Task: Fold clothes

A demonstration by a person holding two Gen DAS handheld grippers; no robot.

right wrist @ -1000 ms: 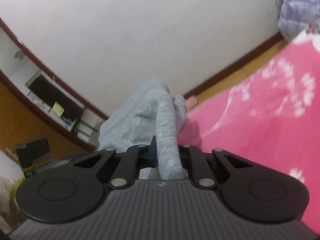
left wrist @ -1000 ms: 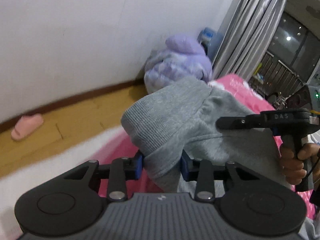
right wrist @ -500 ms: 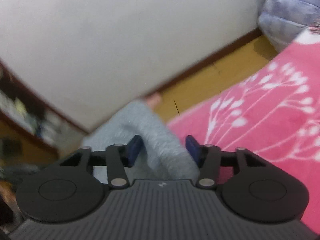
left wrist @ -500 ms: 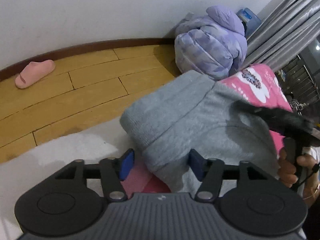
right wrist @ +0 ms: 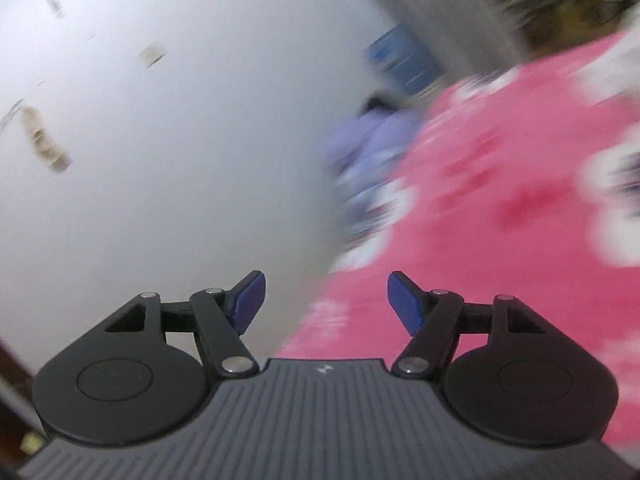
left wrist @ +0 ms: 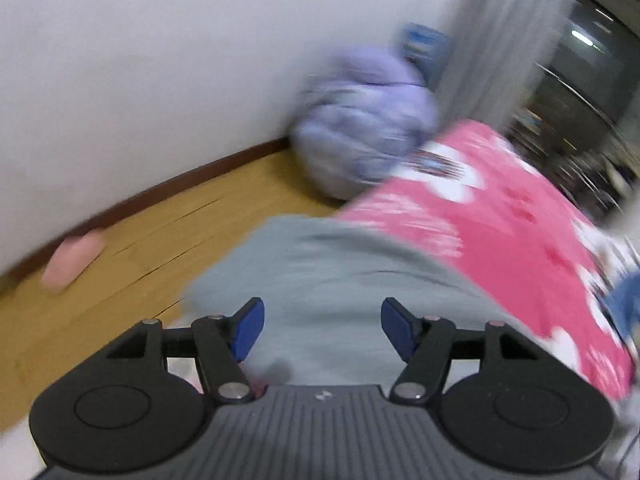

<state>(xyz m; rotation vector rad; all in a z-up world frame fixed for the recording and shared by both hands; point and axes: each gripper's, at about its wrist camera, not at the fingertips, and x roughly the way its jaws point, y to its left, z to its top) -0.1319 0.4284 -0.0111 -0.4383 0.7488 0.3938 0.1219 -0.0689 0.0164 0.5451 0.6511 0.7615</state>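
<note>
Pink bedspread (left wrist: 520, 240) carries a grey garment (left wrist: 328, 280) near its floor-side edge, where it could slide off now both tools, left (left wrist: 322, 330) and right (right wrist: 326, 306), are opening, clamping nothing.

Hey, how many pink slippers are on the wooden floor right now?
1. The pink slipper lies by the baseboard, at the left in the left wrist view. A second may be hidden outside the frame.

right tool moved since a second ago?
Yes. The right tool swung right along the wall, off the grey garment and onto the pink blanket; the purple jacket now sits ahead. Jaws opening, nothing between them.
</note>
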